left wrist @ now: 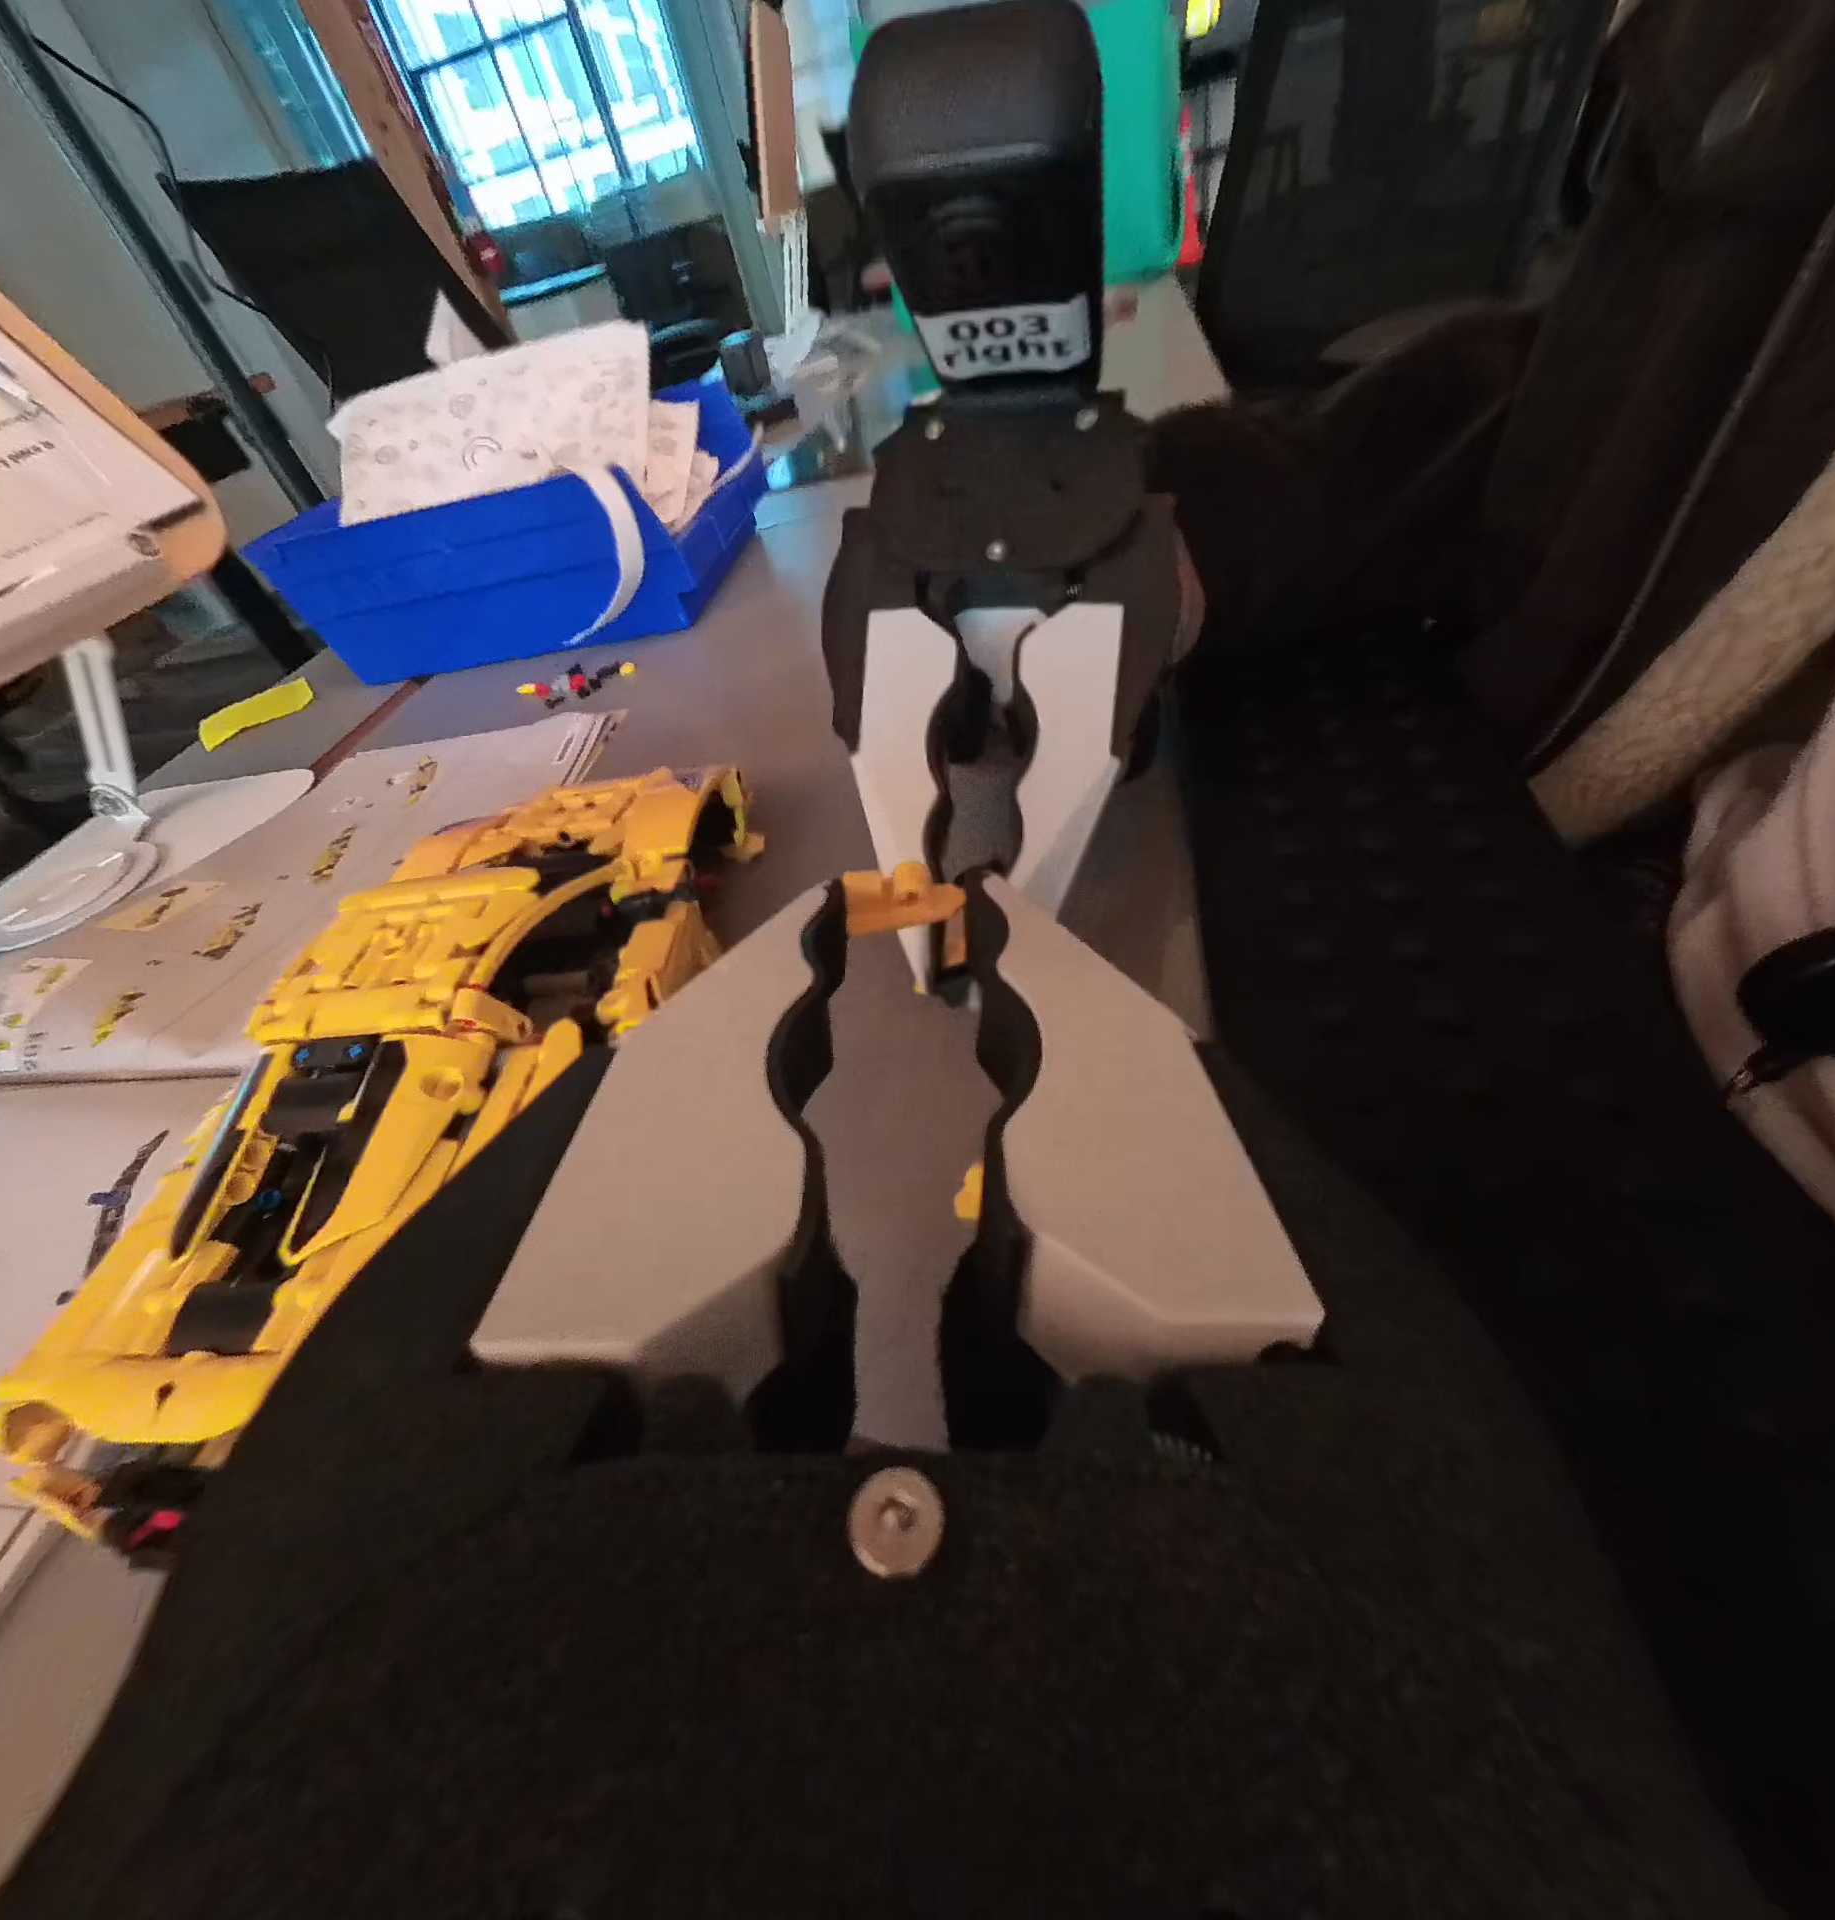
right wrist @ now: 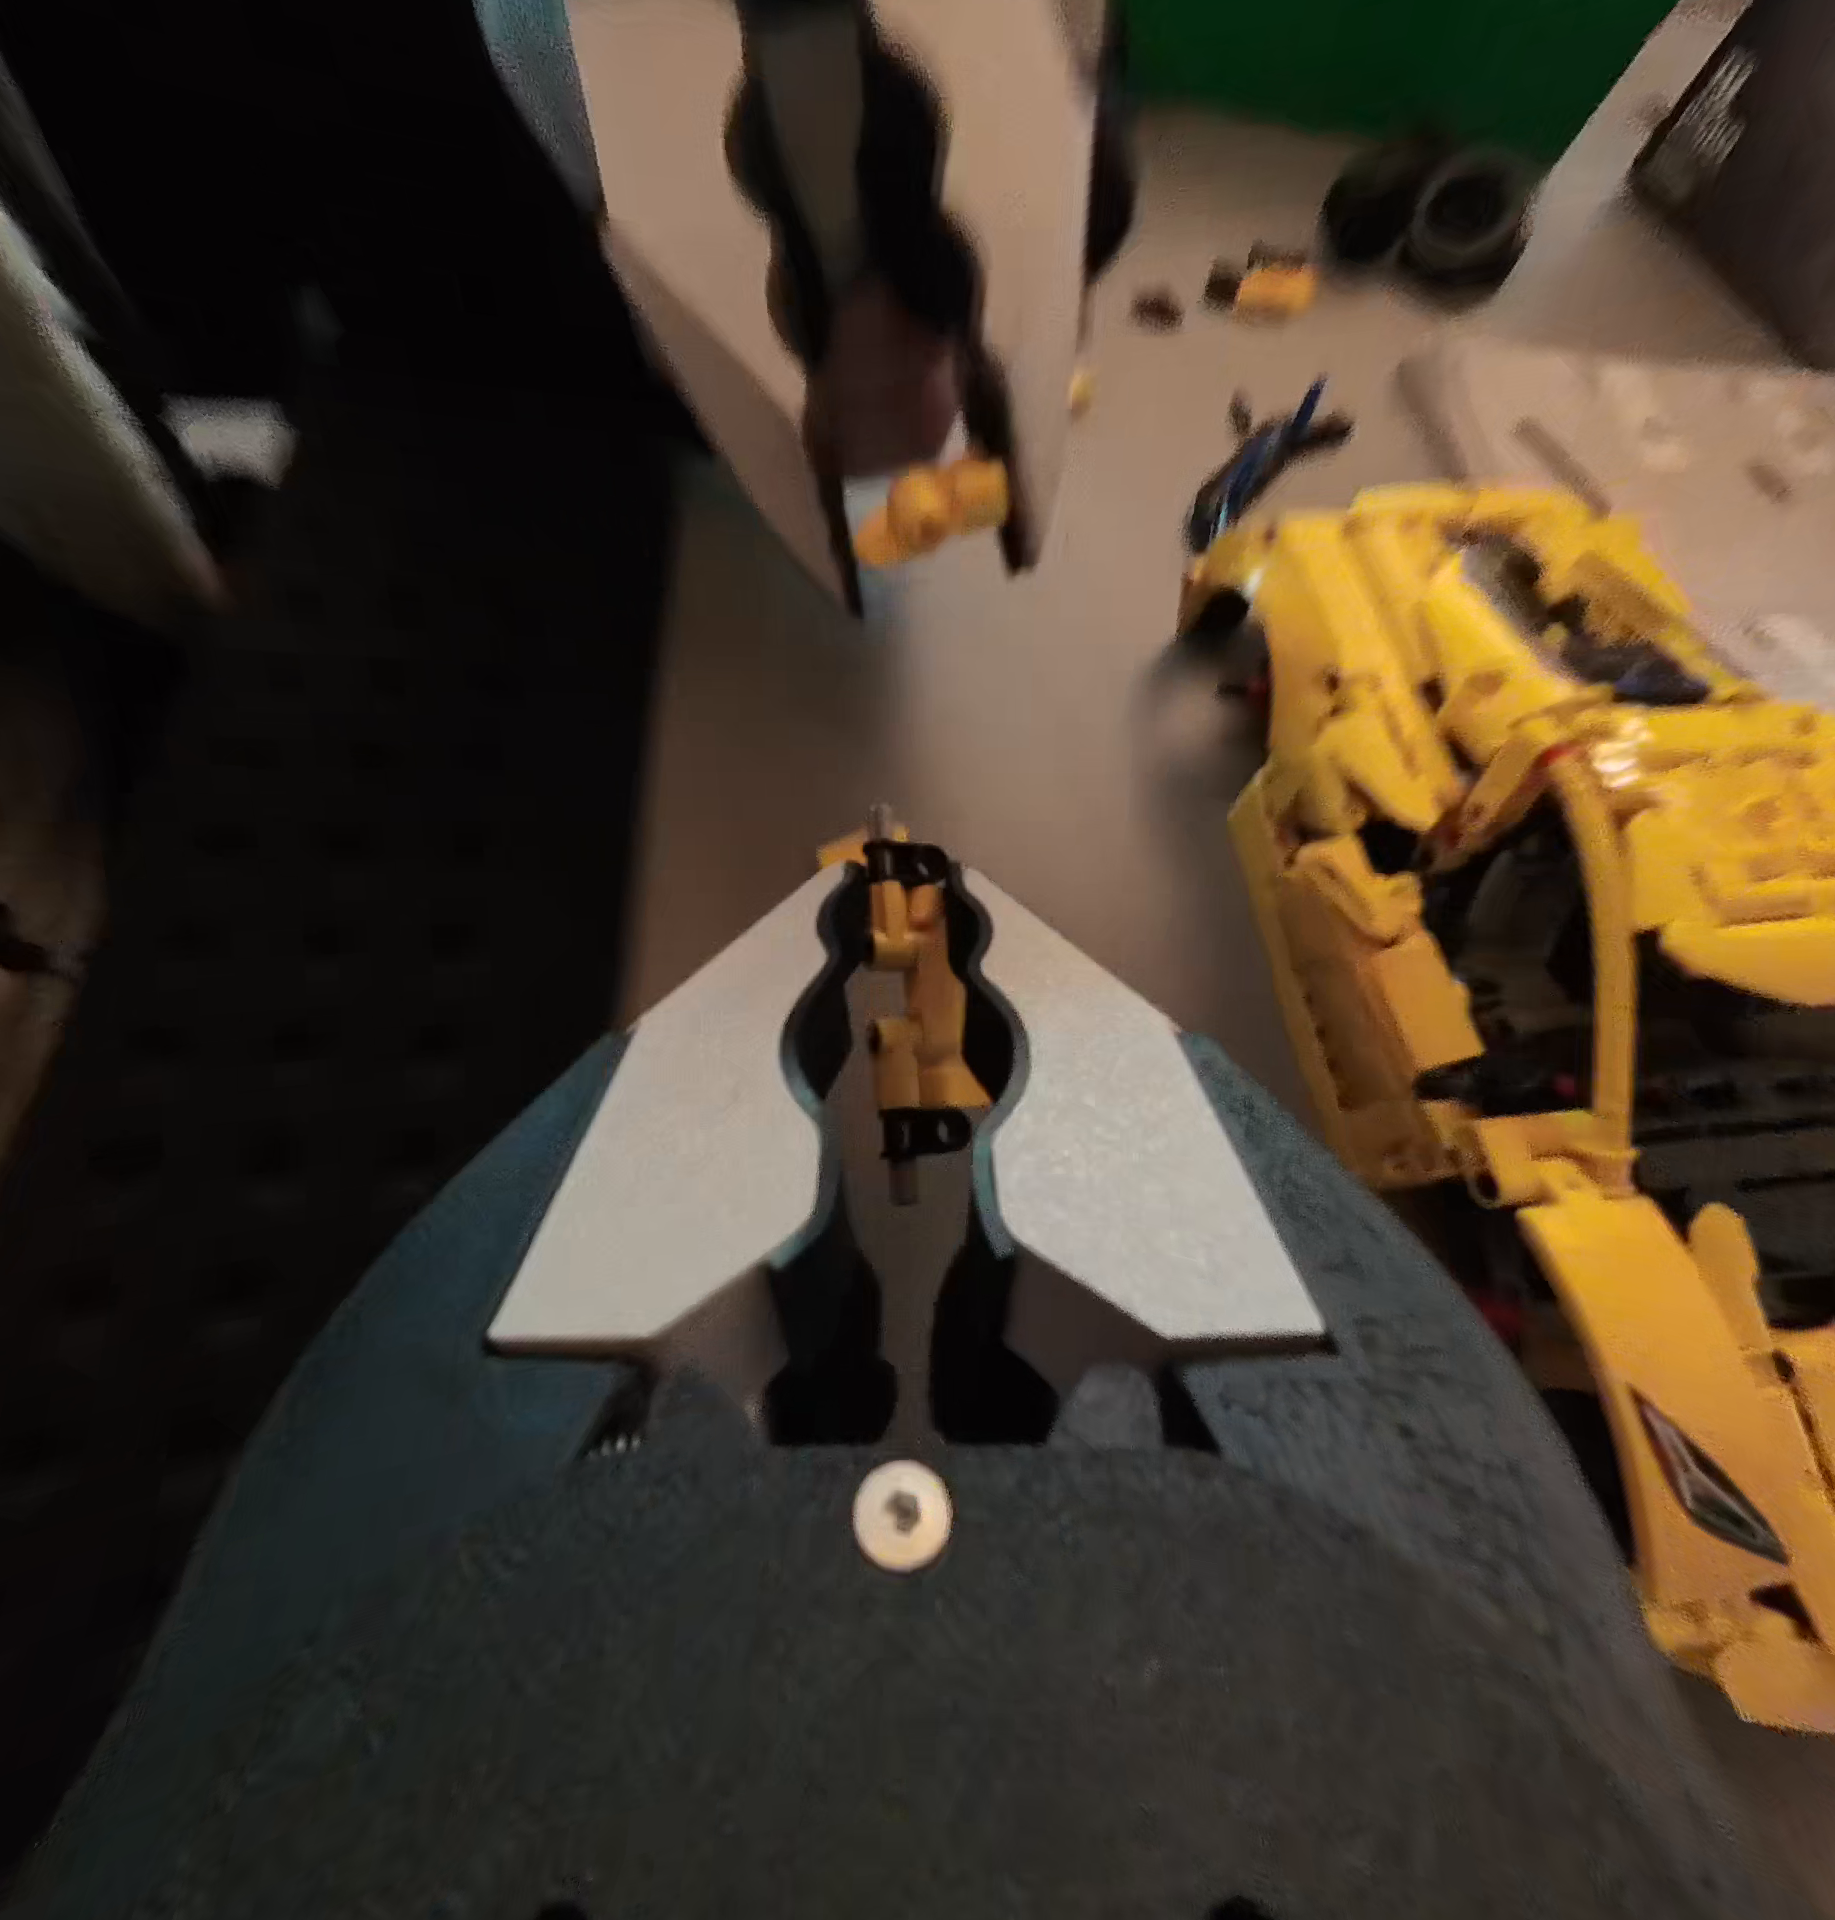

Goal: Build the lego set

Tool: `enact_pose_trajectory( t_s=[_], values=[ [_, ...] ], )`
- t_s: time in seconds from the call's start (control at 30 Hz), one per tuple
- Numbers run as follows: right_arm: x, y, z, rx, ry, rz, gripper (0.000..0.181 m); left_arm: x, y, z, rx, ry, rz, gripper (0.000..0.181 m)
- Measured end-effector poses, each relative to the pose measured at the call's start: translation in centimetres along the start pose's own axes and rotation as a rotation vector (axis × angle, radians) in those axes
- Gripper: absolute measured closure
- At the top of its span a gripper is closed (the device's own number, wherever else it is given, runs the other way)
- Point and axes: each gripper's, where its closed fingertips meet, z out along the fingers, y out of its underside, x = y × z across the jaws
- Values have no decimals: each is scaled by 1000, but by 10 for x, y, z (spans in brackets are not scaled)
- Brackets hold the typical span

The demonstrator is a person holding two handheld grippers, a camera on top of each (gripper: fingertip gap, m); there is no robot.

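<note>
In the left wrist view, the left gripper (left wrist: 902,904) is clamped at its fingertips on a small yellow lego piece (left wrist: 897,900), held above the grey table (left wrist: 778,634). The right gripper (left wrist: 954,935) faces it tip to tip, its fingers nearly together with a yellow part just showing at their ends. The yellow lego car (left wrist: 373,1081) lies on instruction sheets (left wrist: 217,935) to the left, with a blue bin (left wrist: 497,582) of paper beyond. In the right wrist view, the right gripper (right wrist: 897,883) grips a slim yellow lego assembly (right wrist: 918,997) carrying 2 black connectors along a grey axle. The left gripper (right wrist: 934,561) hangs above with its piece (right wrist: 939,504), and the car (right wrist: 1578,987) sits right, near black tyres (right wrist: 1432,213).
</note>
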Motion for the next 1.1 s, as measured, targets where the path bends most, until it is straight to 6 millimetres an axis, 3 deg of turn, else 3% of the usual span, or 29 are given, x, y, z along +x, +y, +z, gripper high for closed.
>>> enact_pose_trajectory(
  t_s=[0.1, 0.23, 0.63, 0.93, 1.1],
  values=[
    [6, -39, -21, 172, 15, 51, 166, -4, -14, -5, 94, 24, -94, 159],
    [6, -57, -25, 217, 59, 30, 167, -6, -20, -6, 145, 52, -142, 159],
    [7, -37, -18, 89, 93, -26, 167, 4, 5, 8, -1, 91, -95, 159],
    [0, -3, -3, -117, 79, -117, 166, 15, 42, 17, -226, 127, -30, 160],
    [0, -6, -4, -61, 26, 1, 166, 14, 38, 17, -203, 122, -45, 160]
  ],
)
